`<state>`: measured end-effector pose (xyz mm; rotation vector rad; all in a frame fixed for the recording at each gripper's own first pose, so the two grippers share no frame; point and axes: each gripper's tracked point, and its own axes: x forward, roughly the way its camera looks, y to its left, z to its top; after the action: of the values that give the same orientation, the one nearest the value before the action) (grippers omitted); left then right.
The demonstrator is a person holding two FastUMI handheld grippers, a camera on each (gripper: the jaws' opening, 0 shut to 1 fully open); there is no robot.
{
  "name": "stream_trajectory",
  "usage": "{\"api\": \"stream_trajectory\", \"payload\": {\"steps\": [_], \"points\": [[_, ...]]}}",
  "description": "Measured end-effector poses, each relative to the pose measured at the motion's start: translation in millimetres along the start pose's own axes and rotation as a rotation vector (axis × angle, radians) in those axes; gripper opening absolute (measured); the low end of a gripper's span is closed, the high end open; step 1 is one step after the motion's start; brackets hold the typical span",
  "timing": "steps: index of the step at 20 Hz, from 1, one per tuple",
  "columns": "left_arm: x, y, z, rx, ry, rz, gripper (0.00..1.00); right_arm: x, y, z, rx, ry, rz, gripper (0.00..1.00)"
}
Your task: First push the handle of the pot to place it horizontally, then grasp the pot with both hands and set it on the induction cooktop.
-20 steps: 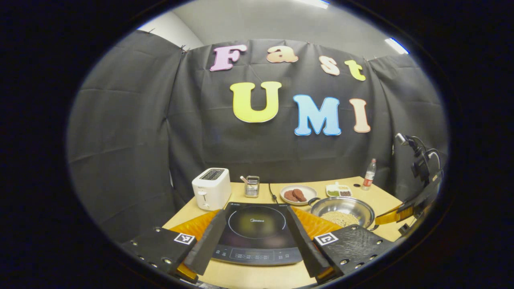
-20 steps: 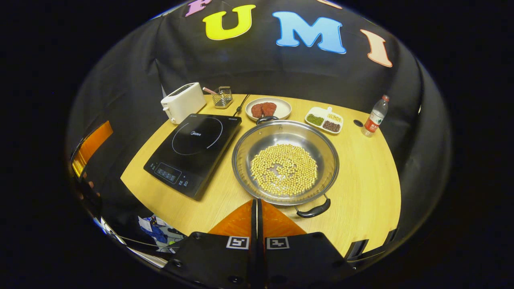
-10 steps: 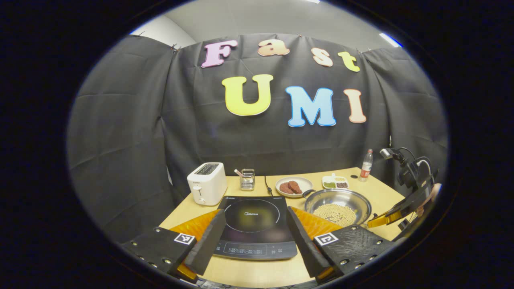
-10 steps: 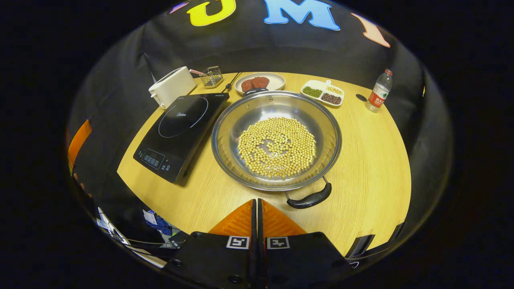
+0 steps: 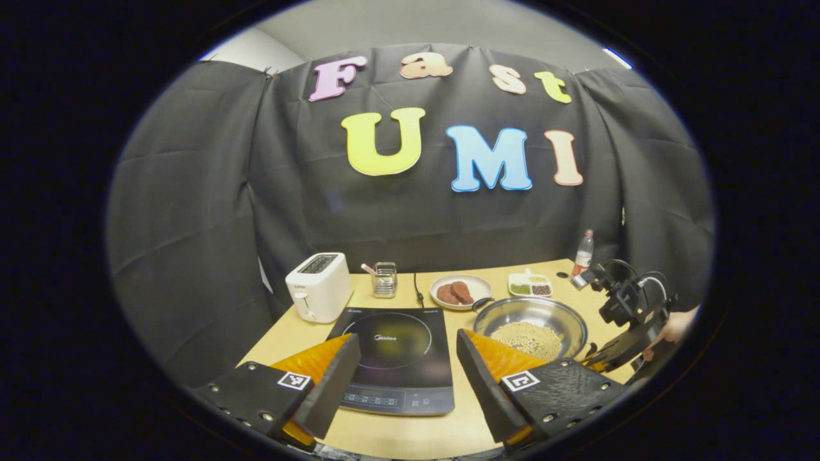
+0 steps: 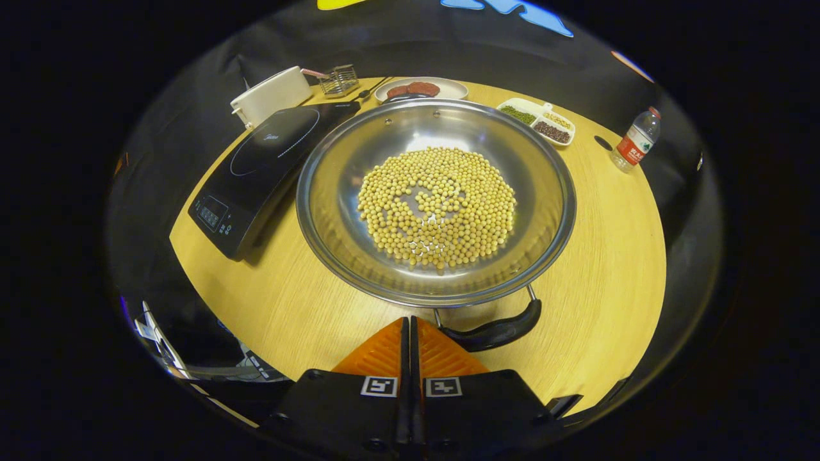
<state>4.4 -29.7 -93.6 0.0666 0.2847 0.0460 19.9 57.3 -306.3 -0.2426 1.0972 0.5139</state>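
The pot (image 6: 435,198), a wide shallow steel pan with a layer of pale beans (image 6: 437,205) across its bottom, stands on the wooden worktop (image 6: 602,282) just beside the induction cooktop (image 6: 262,160), not on it. Seen in the right gripper view, the cooktop lies to the pot's left, its control panel toward the near edge of the worktop. The pot's near handle (image 6: 493,330), a black curved grip, points toward the camera and a little to the right; the far handle (image 6: 402,97) sits at the opposite rim, next to a plate of brown patties (image 6: 419,88).

The right hand-held gripper (image 6: 410,333) has its two fingers pressed together with nothing between them. Its tips hover just beside the pot's near handle, to that handle's left; whether they touch it cannot be told.

The left hand-held gripper (image 5: 407,358) has its fingers spread wide and empty, held above the near edge of the cooktop (image 5: 394,355), which shows between them. In that view the pot (image 5: 530,323) lies to the cooktop's right, with the right hand-held gripper (image 5: 602,358) and its holding hand (image 5: 672,326) at the pot's right.

Behind the cooktop stand a white toaster (image 5: 318,285) and a small wire holder (image 5: 384,280). Beyond the pot are a divided dish (image 6: 539,120) and, well apart, a water bottle (image 6: 635,139).
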Motion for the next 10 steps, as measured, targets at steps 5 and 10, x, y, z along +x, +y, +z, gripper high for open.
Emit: {"api": "stream_trajectory", "payload": {"steps": [5, 10], "points": [[7.8, -25.0, 9.2, 0.018, -0.012, -0.006, 0.88, -0.3, -19.0, 0.9, -0.018, 0.005, -0.006, 0.02], [15.2, -50.6, 8.8, -0.005, 0.004, -0.018, 0.92, -0.5, -36.7, 4.1, 0.012, -0.005, -0.002, 0.02]]}}
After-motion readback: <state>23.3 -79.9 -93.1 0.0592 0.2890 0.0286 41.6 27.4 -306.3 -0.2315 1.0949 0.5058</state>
